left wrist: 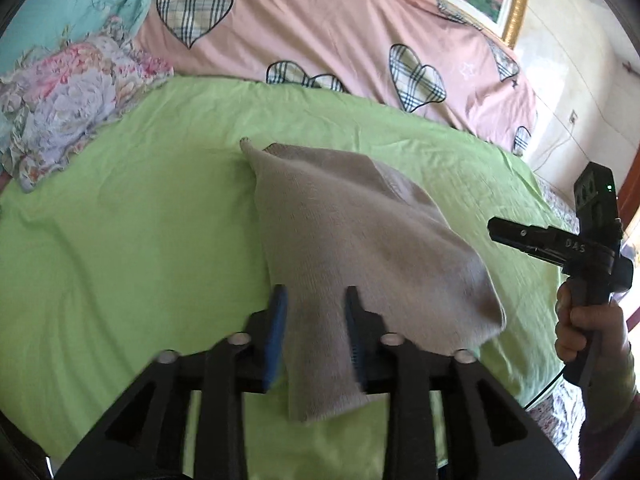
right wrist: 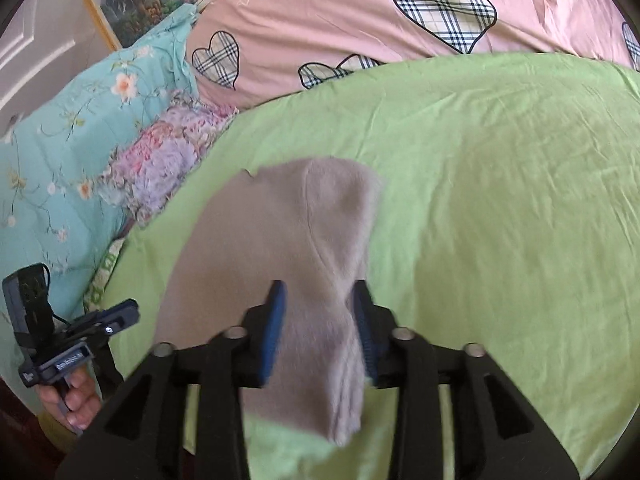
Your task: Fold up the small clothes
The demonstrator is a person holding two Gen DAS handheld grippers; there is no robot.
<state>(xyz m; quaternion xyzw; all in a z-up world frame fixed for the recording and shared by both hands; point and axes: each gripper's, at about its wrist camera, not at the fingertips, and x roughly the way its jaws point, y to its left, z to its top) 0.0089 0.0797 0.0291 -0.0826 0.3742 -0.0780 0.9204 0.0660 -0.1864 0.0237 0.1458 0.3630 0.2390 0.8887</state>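
The near end of the beige cloth [left wrist: 360,240] is blurred in both wrist views, and its lowest edge drops behind the gripper frames, so its full outline cannot be made out. What kind of garment it is cannot be told; a seam or fold runs down its middle in the right wrist view.

The cloth lies on the green sheet [left wrist: 120,240] at frame centre, its far corner pointing to the upper left. A pink cover with checked hearts [left wrist: 320,20] fills the top of the frame, and flowered bedding [left wrist: 72,100] sits at upper left.

Left gripper [left wrist: 316,316]: jaws apart, cloth between the blue pads [left wrist: 276,336], not squeezed; released. It tilts down toward the sheet.

Right gripper [right wrist: 320,312]: jaws likewise parted, a bunched strip of cloth between them; whether the right pad touches it is unclear.

A hand [left wrist: 580,332] grips the right gripper's handle at the right edge of the left wrist view; fingers [right wrist: 76,400] hold the left handle at lower left in the right wrist view.
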